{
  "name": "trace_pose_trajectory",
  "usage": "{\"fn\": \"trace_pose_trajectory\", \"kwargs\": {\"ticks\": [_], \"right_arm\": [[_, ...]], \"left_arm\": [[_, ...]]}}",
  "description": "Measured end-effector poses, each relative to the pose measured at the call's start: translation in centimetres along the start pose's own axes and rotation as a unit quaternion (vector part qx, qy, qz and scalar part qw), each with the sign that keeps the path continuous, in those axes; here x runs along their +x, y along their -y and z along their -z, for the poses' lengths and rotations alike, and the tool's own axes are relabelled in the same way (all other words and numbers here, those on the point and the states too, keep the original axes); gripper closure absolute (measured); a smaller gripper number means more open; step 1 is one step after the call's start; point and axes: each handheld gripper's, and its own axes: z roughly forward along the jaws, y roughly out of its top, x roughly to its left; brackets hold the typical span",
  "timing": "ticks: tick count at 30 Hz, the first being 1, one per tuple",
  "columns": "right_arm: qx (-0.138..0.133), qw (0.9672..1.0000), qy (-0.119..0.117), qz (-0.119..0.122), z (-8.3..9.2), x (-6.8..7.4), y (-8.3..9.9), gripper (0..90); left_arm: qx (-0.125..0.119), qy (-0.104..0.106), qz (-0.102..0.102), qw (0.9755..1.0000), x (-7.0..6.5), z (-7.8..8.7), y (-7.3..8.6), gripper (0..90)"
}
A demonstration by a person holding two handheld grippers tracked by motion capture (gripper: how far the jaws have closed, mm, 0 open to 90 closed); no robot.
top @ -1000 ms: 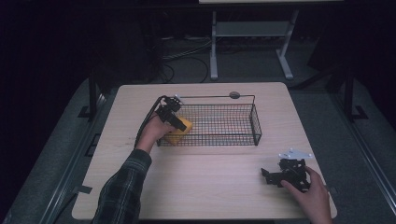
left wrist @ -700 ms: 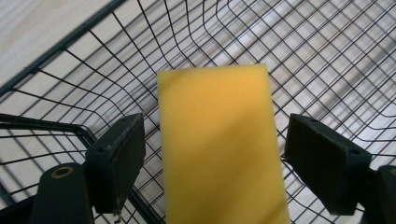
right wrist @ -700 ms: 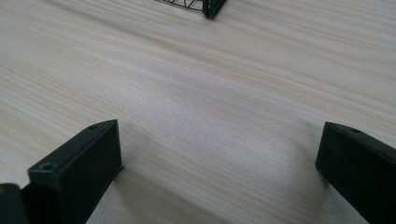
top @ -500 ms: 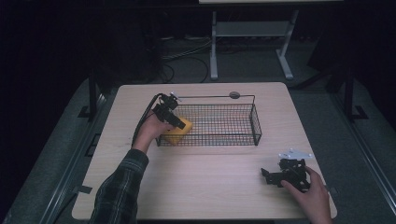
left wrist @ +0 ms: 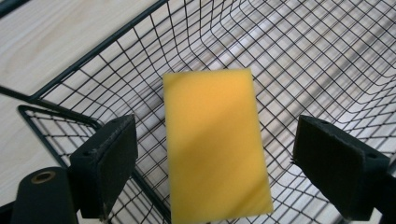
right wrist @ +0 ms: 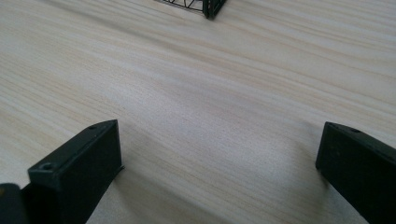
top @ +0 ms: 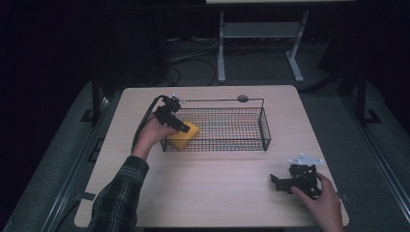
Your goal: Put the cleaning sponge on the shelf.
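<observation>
At the left end of the black wire basket [top: 217,126], a rectangular yellow sponge [left wrist: 215,144] with a soft, matte face lay on the mesh floor, and the left gripper [top: 178,123] hung over it with its flat black jaws spread wide, clear of the sponge on both sides. The right gripper [top: 285,182] rested low over the pale wood-grain table [top: 212,183] near its front right corner, well apart from the basket, jaws parted and holding nothing. Around the table the room was dark, with a grey floor and a white metal stand [top: 261,43] behind.
</observation>
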Motion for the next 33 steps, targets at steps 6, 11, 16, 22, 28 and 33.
{"fn": "trace_pose_trajectory", "kwargs": {"ticks": [6,11,16,22,28,33], "right_arm": [[0.000,1.0000,0.000,0.000,0.0,0.0,0.0,0.0],[0.000,1.0000,0.000,0.001,0.0,0.0,0.0,0.0],[0.000,1.0000,0.000,0.001,0.0,0.0,0.0,0.0],[0.000,1.0000,0.000,0.001,0.0,0.0,0.0,0.0],[0.000,1.0000,0.000,0.001,0.0,0.0,0.0,0.0],[0.000,1.0000,0.000,0.001,0.0,0.0,0.0,0.0]], "left_arm": [[-0.014,-0.003,0.000,0.9999,0.0,1.2,0.8,13.6],[-0.024,-0.002,0.001,0.9997,-0.2,1.9,1.5,13.6],[-0.032,-0.005,0.002,0.9995,-0.4,2.7,2.4,13.8],[-0.038,-0.008,0.004,0.9992,-0.6,3.4,3.6,13.8],[-0.042,-0.013,0.001,0.9990,-0.8,4.2,4.8,13.8],[-0.047,-0.015,0.004,0.9988,-0.8,4.8,5.9,13.9]]}}
